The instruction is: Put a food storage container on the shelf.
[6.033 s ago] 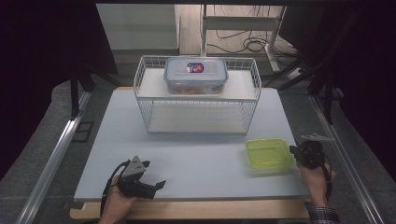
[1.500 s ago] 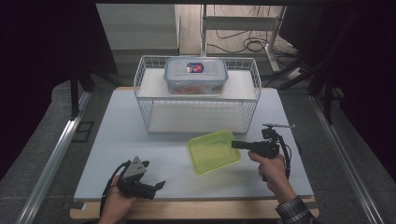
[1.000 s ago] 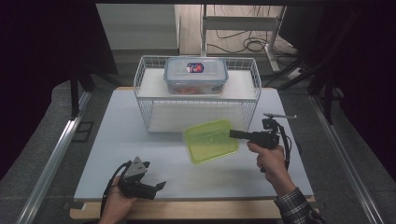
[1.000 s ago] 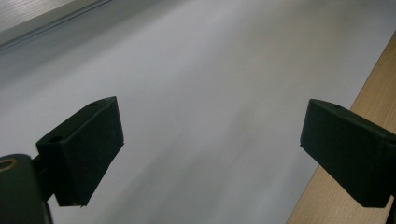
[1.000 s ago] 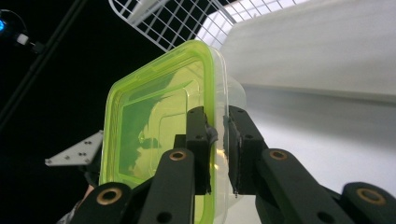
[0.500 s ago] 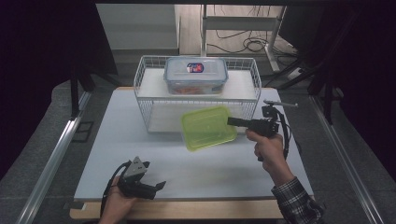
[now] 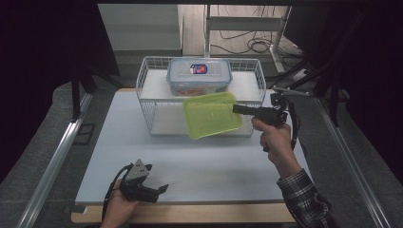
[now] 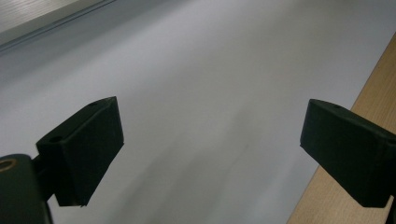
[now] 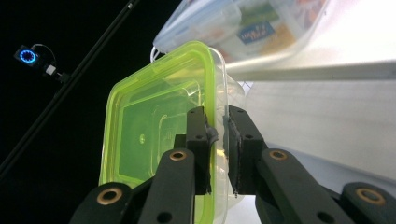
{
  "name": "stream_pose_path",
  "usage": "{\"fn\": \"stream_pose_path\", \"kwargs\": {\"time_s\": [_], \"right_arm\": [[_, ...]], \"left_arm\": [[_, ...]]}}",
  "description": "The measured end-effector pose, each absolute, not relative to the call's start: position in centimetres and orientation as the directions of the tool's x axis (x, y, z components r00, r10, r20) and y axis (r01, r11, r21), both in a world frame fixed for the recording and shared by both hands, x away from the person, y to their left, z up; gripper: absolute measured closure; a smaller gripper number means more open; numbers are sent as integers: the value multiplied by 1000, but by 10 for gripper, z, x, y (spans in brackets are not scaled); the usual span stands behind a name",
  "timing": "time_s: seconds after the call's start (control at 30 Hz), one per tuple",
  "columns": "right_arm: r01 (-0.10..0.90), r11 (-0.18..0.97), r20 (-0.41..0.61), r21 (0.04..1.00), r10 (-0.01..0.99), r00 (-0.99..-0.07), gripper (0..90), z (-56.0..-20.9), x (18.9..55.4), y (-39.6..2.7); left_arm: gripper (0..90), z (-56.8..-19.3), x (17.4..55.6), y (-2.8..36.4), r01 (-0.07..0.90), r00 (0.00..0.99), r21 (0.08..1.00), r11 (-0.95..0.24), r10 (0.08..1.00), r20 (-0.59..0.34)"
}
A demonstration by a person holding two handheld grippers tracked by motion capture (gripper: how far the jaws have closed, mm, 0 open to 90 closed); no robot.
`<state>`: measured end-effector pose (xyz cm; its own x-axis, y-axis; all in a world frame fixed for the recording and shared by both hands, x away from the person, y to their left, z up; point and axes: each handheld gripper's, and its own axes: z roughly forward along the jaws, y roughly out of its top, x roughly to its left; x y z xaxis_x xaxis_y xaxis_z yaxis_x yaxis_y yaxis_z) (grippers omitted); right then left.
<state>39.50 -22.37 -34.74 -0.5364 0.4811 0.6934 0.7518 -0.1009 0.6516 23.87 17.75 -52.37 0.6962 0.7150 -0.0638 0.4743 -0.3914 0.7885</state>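
Note:
A yellow-green lidded plastic container (image 7: pixel 211 114) hangs in the air in front of the white wire rack (image 7: pixel 147 107), tilted toward me. My right gripper (image 7: pixel 237 109) is shut on its right rim, and in the right gripper view the two pads (image 9: pixel 204 140) pinch the container's (image 9: pixel 154 135) edge between them. A clear lidded food box (image 7: pixel 199 76) rests on the rack's top shelf, just behind the held container. My left gripper (image 7: pixel 161 190) lies near the table's front left edge, jaws wide apart over bare white tabletop (image 8: pixel 196 93), nothing between them.
The rack (image 7: pixel 256 76) stands at the back middle of the white table (image 7: pixel 214 166), with an open lower shelf (image 7: pixel 166 121). The table's wooden front edge (image 7: pixel 190 213) runs along the bottom. Metal rails (image 7: pixel 52 161) flank both sides.
My right gripper has lifted the yellow-green container up off the table and carried it back toward the rack. The left gripper has stayed put.

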Motion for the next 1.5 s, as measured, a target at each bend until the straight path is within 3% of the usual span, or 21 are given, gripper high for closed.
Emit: {"fn": "stream_pose_path", "kwargs": {"time_s": [0.83,1.5], "right_arm": [[694,-179,667,697,518,-536,801,-290,423,-215],[663,-232,649,712,576,-496,801,-270,451,-200]], "left_arm": [[53,-524,239,178,486,694,791,-372,715,-90],[54,-523,239,179,486,693,793,-367,715,-94]]}}
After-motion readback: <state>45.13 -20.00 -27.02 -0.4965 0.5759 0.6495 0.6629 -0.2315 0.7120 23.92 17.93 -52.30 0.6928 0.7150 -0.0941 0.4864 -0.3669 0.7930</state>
